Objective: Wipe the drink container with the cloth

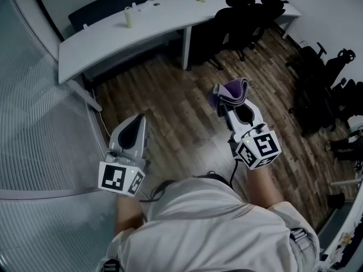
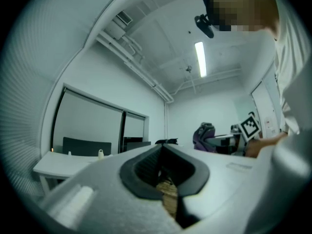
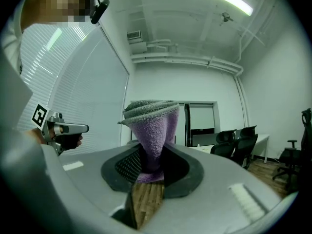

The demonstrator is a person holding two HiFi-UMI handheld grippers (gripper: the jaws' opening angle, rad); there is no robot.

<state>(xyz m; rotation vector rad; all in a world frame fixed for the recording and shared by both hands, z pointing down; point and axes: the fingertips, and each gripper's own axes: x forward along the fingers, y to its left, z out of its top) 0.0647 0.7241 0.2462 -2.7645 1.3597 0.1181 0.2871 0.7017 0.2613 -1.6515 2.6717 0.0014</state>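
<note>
Purple terry cloth (image 3: 151, 126), folded and edged in grey, is clamped between the jaws of the right gripper (image 3: 148, 152) and stands up out of them. The left gripper (image 2: 163, 150) has its jaws pressed together with nothing in them. The two grippers are held apart above a wooden floor (image 1: 176, 112). Far from both, a small pale bottle (image 1: 129, 17), possibly the drink container, stands on a long white desk (image 1: 102, 41). Black office chairs (image 1: 244, 10) sit beside the desk.
</note>
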